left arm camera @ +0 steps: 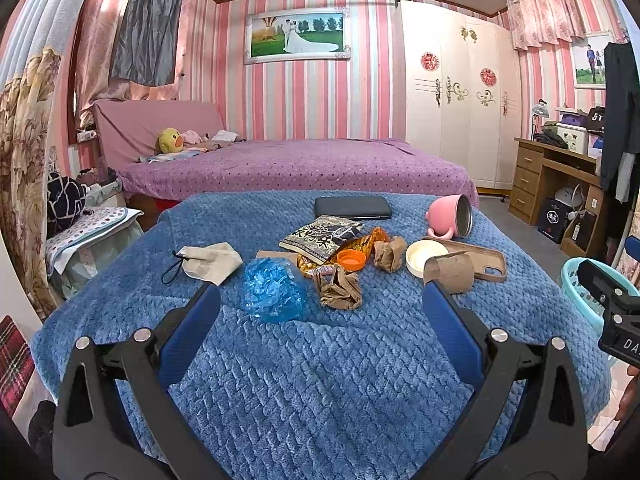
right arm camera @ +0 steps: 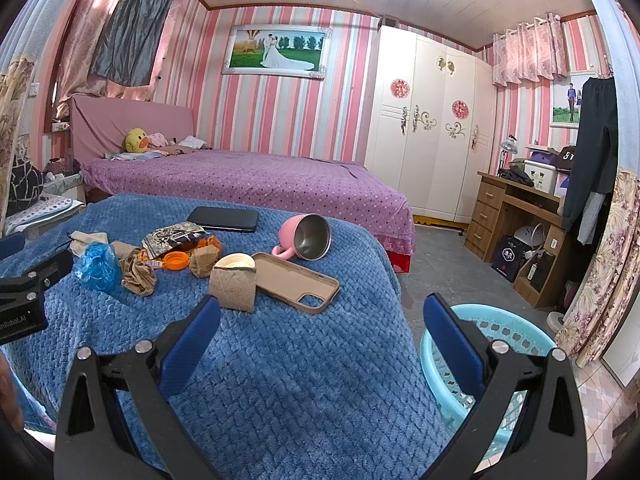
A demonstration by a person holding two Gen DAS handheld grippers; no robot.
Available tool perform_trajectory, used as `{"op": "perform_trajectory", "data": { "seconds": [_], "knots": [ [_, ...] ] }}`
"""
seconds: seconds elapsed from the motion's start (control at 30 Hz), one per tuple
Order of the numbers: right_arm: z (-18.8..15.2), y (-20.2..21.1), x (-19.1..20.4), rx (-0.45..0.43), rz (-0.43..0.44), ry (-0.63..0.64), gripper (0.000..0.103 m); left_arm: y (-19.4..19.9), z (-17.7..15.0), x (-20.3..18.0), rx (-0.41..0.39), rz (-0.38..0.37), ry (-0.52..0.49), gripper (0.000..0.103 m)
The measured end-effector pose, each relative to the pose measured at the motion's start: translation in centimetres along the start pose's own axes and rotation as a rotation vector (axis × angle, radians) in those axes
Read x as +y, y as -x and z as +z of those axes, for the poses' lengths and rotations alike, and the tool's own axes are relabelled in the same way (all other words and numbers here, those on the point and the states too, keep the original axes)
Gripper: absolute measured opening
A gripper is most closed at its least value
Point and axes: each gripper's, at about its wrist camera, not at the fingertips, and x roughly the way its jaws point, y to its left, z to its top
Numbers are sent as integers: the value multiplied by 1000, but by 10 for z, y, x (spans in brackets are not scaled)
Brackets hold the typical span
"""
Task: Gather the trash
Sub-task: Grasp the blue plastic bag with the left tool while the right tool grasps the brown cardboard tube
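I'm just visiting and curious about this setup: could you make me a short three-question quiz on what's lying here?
1. True or false: the pink mug stands upright.
2. Which lies nearest the cardboard tube? A) blue plastic bag B) phone case C) black tablet
3. What colour is the basket beside the blue blanket?

Key: 1 false, it lies on its side; 2 B; 3 light blue.
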Motion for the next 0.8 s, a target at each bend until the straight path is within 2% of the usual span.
{"op": "perform_trajectory", "data": {
  "seconds": [0.5,0.8],
  "knots": [
    [0,-3,-9,16,14,-37,99,-8,-3,9,26,15,15,98],
    [-2,-15,-2,48,23,-56,99,-15,-3,14,41,20,21,98]
  ]
}}
